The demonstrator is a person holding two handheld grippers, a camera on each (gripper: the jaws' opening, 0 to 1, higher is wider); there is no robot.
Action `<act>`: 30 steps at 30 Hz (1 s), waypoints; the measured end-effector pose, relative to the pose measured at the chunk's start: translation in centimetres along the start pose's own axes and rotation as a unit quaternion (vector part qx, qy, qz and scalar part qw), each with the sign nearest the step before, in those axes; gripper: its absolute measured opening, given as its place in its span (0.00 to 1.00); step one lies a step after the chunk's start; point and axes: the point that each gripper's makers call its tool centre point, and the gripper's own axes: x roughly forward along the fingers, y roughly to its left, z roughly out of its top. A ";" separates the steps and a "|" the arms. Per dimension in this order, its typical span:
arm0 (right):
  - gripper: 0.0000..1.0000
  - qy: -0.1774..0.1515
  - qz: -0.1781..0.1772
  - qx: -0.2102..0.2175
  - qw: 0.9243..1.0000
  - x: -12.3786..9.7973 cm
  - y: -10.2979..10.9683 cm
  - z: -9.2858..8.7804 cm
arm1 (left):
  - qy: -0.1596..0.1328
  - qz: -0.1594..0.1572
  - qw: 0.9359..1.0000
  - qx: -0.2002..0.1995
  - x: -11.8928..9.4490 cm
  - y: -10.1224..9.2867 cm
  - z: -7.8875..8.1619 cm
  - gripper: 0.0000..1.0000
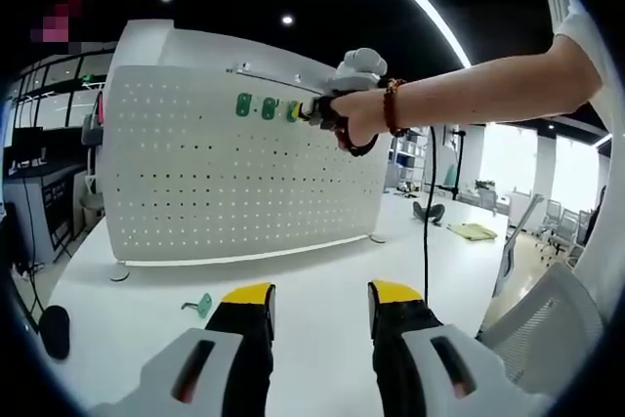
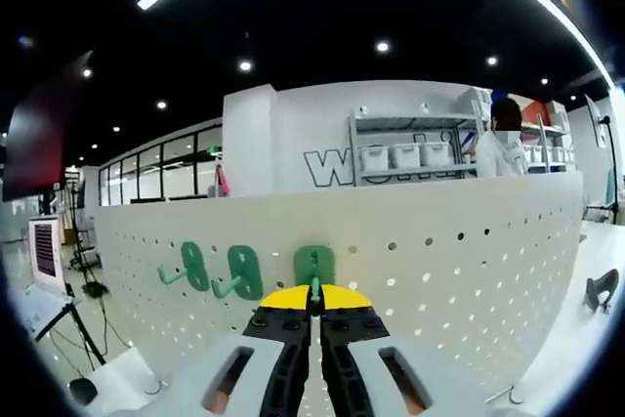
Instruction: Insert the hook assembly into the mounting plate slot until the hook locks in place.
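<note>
White bench (image 1: 322, 290) carries the upright pegboard (image 2: 469, 261). My right hand-held gripper (image 2: 314, 305) is clamped on the green hook (image 2: 314, 266), its plate against the board dead ahead, stem pointing back along my jaws. Left hand-held gripper (image 1: 320, 305) hangs wide, well back.

White table (image 1: 322, 290) carries the upright pegboard (image 1: 215, 173) (a green hook (image 1: 200, 306) lies nearby).

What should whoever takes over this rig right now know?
Right gripper: shut on the third hook, pressing it against the pegboard.
Left gripper: open, empty, held back over the table.
Done: two hooks hang on the board to the left of the third.
Spare hook lies on the table near the left gripper.
Left: confirm the third hook locks, release, then mount the spare.
</note>
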 end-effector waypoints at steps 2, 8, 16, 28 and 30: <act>0.00 0.003 0.000 0.003 1.000 0.0 0.0 0.1 | 0.001 -0.001 1.000 0.000 0.0 0.0 -0.1 0.39; 0.00 0.022 0.000 -0.041 0.999 0.1 0.3 0.1 | 0.003 -0.005 1.000 -0.001 0.2 -0.1 -0.2 0.39; 0.00 0.055 -0.009 -0.050 0.997 0.4 0.3 0.2 | 0.005 -0.006 1.000 -0.003 0.2 -0.2 -0.2 0.38; 0.00 0.119 -0.008 -0.108 0.987 0.4 0.3 -0.1 | 0.002 -0.008 1.000 -0.004 0.2 -0.3 -0.1 0.37; 0.00 0.119 -0.008 -0.104 0.987 0.4 0.4 -0.2 | 0.003 -0.010 1.000 -0.004 0.2 -0.4 -0.2 0.37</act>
